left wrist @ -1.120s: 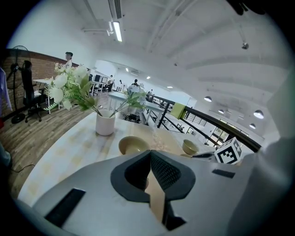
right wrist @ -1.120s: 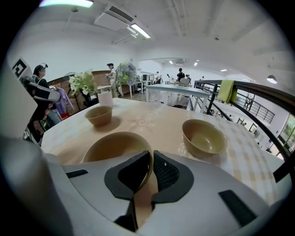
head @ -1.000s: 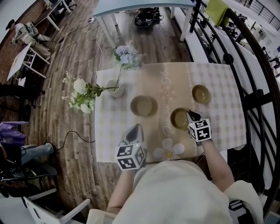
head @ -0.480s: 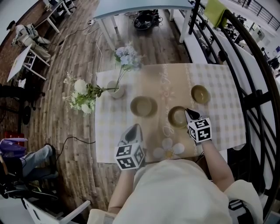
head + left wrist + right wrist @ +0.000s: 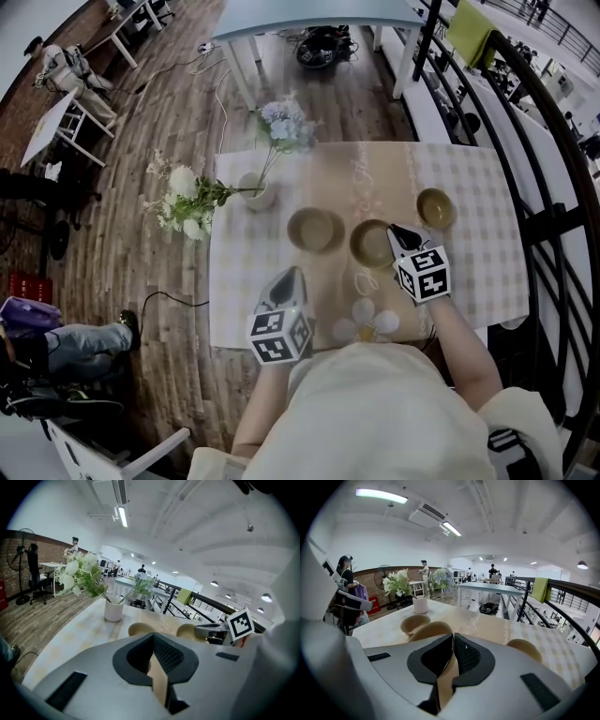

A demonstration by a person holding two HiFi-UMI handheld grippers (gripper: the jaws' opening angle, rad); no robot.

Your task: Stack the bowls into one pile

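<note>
At the table's (image 5: 473, 267) far left stands a vase (image 5: 257, 195) of flowers, out of the way of the work. Next, near the front edge, the left gripper (image 5: 290, 276) hangs over the cloth with its fingers pressed together on nothing, short of every bowl. Beyond it sits the left bowl (image 5: 314, 229), mouth up and empty. Just beside that, on its right and seemingly not touching, is the middle bowl (image 5: 368, 244), whose near-right rim is clamped between the fingers of the right gripper (image 5: 397, 232); whether it rides clear of the cloth I cannot tell. The stacking seems to hinge on this: the left bowl lies directly left of the held one, so a short leftward carry should bring one over the other. Farthest right, and a little farther back, the right bowl (image 5: 436, 208) waits alone, nearer the right gripper than the left.
</note>
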